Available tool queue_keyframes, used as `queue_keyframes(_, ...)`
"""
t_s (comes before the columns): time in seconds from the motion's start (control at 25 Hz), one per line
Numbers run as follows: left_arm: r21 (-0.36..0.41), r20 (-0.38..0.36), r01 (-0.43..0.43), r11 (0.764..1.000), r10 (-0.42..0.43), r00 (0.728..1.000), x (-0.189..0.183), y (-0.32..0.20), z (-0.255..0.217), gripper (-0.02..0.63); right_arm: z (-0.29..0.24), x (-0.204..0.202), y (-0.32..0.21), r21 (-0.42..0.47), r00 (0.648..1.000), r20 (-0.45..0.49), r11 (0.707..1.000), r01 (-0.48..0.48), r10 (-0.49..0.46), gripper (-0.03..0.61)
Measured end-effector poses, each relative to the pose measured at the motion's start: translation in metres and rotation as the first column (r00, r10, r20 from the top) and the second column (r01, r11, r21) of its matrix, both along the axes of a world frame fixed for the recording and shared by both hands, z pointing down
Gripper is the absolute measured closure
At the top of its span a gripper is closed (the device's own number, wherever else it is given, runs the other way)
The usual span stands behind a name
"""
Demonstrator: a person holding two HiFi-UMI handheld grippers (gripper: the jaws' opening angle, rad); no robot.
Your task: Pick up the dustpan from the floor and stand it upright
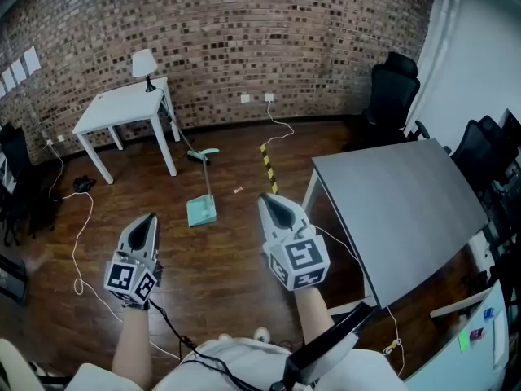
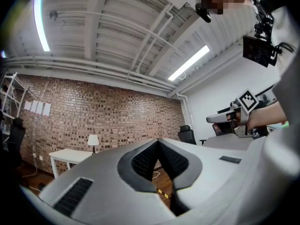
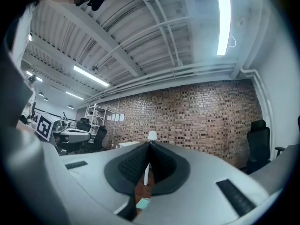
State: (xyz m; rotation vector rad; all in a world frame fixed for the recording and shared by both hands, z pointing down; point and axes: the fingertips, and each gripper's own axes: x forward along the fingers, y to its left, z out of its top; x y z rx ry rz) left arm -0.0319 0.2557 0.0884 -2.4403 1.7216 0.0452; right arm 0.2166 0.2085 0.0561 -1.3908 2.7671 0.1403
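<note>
A pale green dustpan [image 1: 202,211] lies flat on the wooden floor, its long handle [image 1: 205,172] running away toward the brick wall. My left gripper [image 1: 147,224] is held out at the lower left, shut and holding nothing. To its right, my right gripper [image 1: 272,204] is shut too, also with nothing in it. Both hang in the air well short of the dustpan and point about level. Through the right gripper view a sliver of the dustpan [image 3: 143,203] shows under the closed jaws. The left gripper [image 2: 158,144] faces the brick wall in its own view, with the right gripper [image 2: 213,119] at its right.
A white table [image 1: 122,104] with a lamp [image 1: 144,65] stands by the brick wall at the back left. A grey desk [image 1: 399,202] fills the right, with black office chairs [image 1: 392,92] behind it. Cables [image 1: 77,251] trail over the floor, and a yellow-black strip [image 1: 267,165] lies near the dustpan.
</note>
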Motion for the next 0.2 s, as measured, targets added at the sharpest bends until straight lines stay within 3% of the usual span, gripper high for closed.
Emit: queue_keyframes(0.2,0.001,-0.009,-0.006,1.000,0.006,1.000,0.0069,0.0006,0.0026,0.604,0.0011,0.0042,0.0025,0.005,1.000,-0.012,1.000,0.004,-0.004,0.598)
